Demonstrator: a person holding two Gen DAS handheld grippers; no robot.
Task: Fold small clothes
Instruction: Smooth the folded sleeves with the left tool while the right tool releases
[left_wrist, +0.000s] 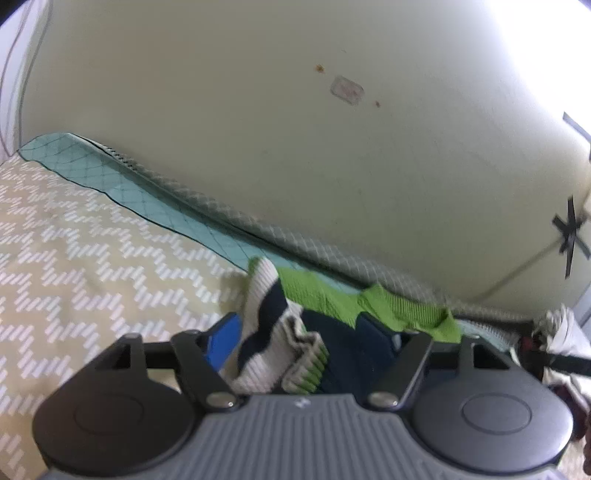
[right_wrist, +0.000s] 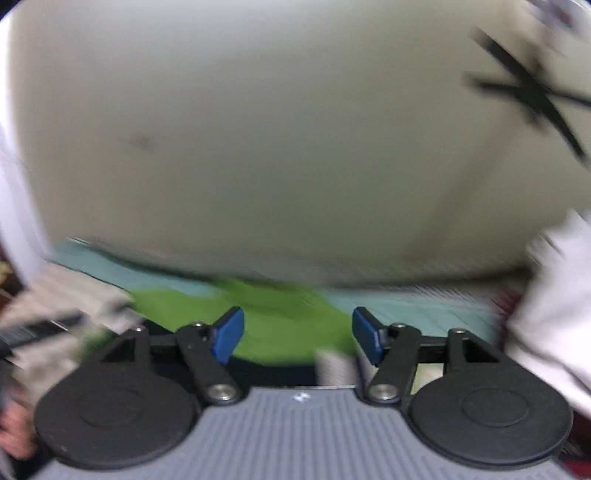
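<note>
A small garment, green with navy and white stripes (left_wrist: 295, 332), lies bunched on the bed right in front of my left gripper (left_wrist: 306, 343). Its folds fill the gap between the fingers; only the left blue pad (left_wrist: 221, 339) shows and the right one is hidden, so the grip is unclear. In the blurred right wrist view the garment's green part (right_wrist: 288, 325) lies just beyond my right gripper (right_wrist: 297, 334), which is open and empty, both blue pads (right_wrist: 229, 332) wide apart.
A bedspread with a beige and white zigzag pattern (left_wrist: 92, 258) covers the bed, with a teal quilt (left_wrist: 110, 173) along the cream wall (left_wrist: 295, 129). White cloth (right_wrist: 554, 314) hangs at the right. A ceiling fan (right_wrist: 532, 92) shows above.
</note>
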